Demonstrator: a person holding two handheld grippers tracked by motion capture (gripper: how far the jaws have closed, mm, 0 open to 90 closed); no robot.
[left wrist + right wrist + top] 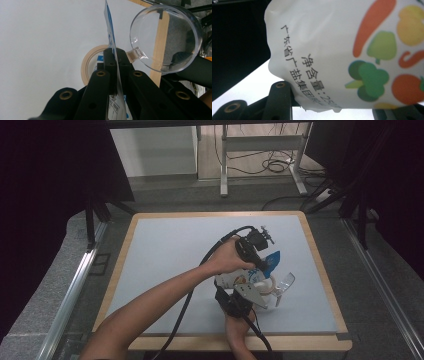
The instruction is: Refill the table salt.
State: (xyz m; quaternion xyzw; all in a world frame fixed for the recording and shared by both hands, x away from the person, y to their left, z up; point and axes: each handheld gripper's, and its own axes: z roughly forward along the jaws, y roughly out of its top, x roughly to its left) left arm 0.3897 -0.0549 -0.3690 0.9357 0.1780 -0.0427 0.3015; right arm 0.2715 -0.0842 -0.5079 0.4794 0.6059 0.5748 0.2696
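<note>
White pouch (342, 50), printed vegetables, blue top edge; left jaws pinch it, right jaws' state unclear.

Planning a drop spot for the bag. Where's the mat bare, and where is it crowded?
Bare: the whole left half of the grey mat, from the wooden left edge to the left forearm, and the far strip beyond the left gripper. Crowded: the near right part, where the bag, tape roll, clear bowl and right gripper bunch together.
</note>
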